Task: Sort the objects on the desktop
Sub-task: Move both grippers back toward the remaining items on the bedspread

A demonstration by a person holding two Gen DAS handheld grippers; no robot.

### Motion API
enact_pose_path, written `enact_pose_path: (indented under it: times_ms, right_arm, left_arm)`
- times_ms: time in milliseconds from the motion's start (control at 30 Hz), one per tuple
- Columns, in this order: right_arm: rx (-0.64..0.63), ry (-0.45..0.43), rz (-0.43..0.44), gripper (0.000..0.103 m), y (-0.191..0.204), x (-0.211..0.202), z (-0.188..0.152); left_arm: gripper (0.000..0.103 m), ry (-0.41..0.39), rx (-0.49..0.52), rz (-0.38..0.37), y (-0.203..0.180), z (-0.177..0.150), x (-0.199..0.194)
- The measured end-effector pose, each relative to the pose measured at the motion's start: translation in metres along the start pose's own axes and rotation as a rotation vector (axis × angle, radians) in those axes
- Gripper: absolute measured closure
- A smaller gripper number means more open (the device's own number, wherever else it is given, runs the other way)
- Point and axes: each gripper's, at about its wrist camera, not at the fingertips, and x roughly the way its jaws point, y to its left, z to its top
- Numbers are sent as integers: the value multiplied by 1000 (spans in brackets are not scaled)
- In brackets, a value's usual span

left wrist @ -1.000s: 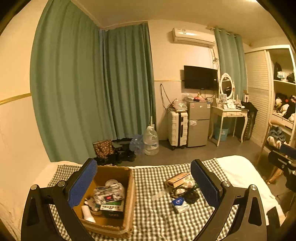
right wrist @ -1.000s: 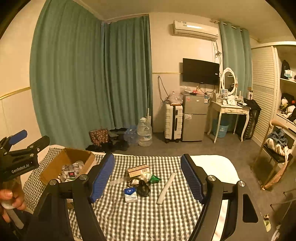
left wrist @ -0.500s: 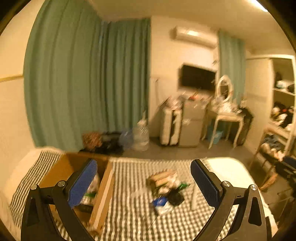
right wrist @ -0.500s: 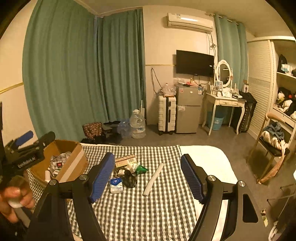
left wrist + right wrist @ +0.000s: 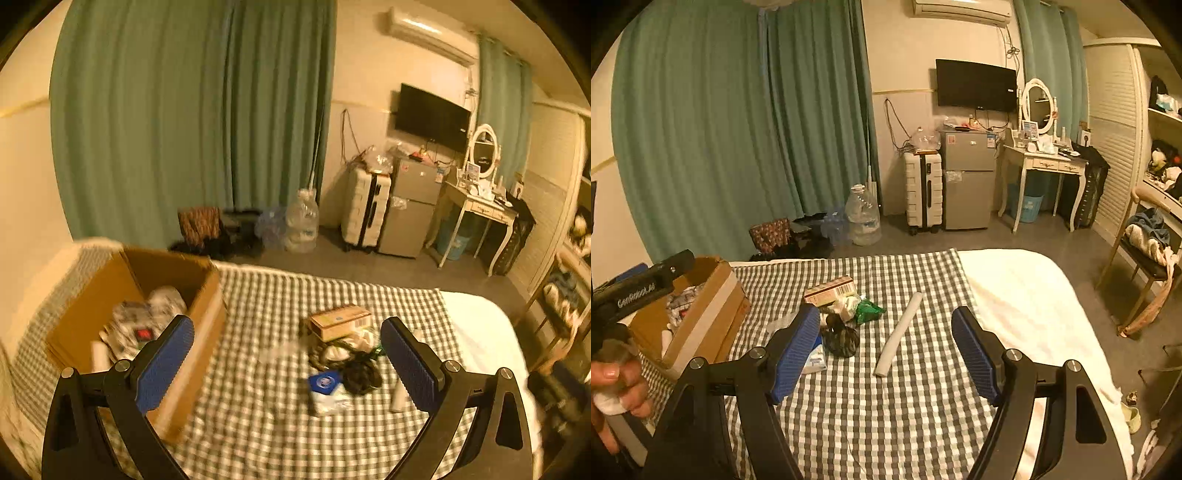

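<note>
Legible writing: white lettering on the side of the left gripper (image 5: pixel 646 280), seen from the right wrist view, appears to read "GenRobot.AI". A barcode label is visible on the end of the small rectangular carton (image 5: pixel 830 290); its digits are too small to read.

Left gripper: blue ribbed pads spread wide, nothing between them. Right gripper (image 5: pixel 884 354): pads likewise wide apart and empty, hovering above the cloth.

Work surface: a grey-and-white checked cloth (image 5: pixel 886 417) over a white bed. At its left end stands an open corrugated cardboard box (image 5: pixel 184 295) with a pale tape strip down one side, holding crinkled packets and a white cylinder.

Unsorted items lie clustered mid-cloth: the carton, a crumpled green wrapper (image 5: pixel 868 309), a dark mesh pouch (image 5: pixel 842 341), a blue-and-white tissue pack (image 5: pixel 325 384). A white foam tube (image 5: pixel 899 328) lies apart, just right of the cluster.
</note>
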Motion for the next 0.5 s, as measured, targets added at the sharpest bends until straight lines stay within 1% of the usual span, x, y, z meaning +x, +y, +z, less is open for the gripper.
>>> enact_pose_path:
  times_ms: [33,67,100,133,167,200,233,367,433,500]
  right_arm:
    - [4,2,6,29,1,6,-1]
    - [8,5,8,29,-1,11,-1]
    - [14,11,10,29,-3,18,-1]
    - [16,17,10,29,-6,24,-1]
    - [12,37,-6,29,-7,33,-1]
    - [9,49,-25,29,-9,39,0]
    - [19,58,-46,29,-13,47,0]
    - [84,71,-21,29,-27,72,-2]
    - [92,87,-9,29,-31,85,-5]
    - [78,95,-8,29,-30,100,-9]
  left_arm:
    - [0,14,11,-6,-3,-3,2]
    - [0,27,46,-8,-9,-4,6]
    - [0,24,96,2,-16,-6,9]
    - [0,16,123,18,-19,-7,12]
    - [0,4,151,35,-23,-10,16]
    - [0,-1,167,35,-24,-12,21]
    - [0,8,175,26,-24,-14,29]
    - [0,41,173,6,-19,-26,60]
    - [0,68,194,15,-17,-35,78]
    - [0,81,187,0,-14,-41,90]
